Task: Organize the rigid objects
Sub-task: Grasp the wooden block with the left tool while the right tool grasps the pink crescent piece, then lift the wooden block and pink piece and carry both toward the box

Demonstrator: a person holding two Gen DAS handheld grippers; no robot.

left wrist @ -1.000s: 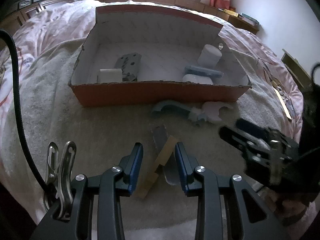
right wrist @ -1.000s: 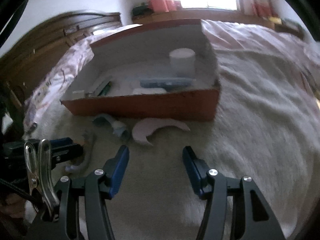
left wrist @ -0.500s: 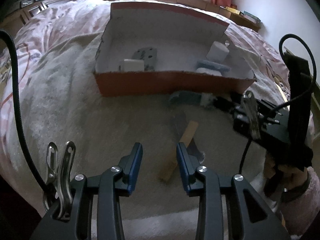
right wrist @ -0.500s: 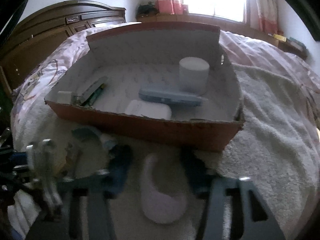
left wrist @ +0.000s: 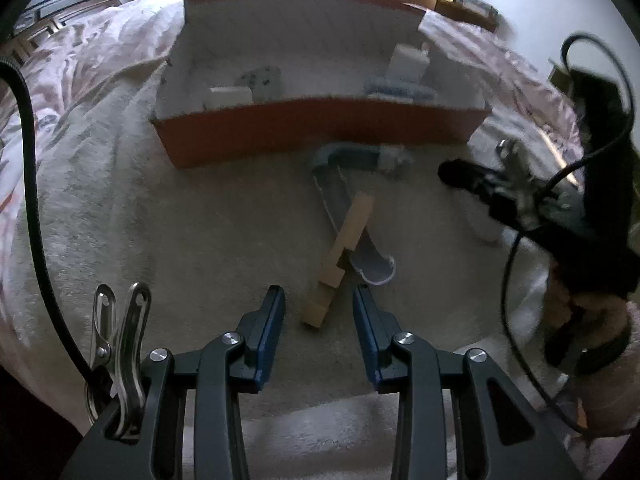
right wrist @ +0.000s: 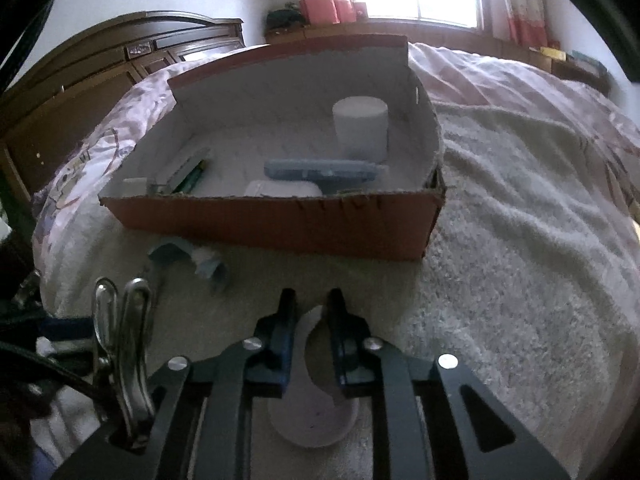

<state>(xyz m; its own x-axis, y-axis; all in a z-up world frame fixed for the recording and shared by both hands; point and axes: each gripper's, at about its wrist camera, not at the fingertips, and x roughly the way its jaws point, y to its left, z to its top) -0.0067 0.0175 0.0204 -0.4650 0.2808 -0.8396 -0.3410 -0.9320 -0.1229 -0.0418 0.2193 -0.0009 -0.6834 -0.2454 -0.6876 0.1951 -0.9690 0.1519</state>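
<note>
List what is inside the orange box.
Inside the orange box: a white cylinder, a blue bar, a white case, a flat grey piece. The front wall hides their bases.

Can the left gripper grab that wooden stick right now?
Probably yes. The left gripper is open, and the wooden stick lies on the blanket just ahead of it, its near end between the fingers. Nothing covers that end.

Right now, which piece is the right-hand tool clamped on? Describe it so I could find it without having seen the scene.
Start at the orange cardboard box on the bed, then come forward across the beige blanket to the right gripper. Its jaws have just closed on a white crescent-shaped piece. Unlike the blue-grey part lying by the box wall, it is pale, flat and curved like a C.
</note>
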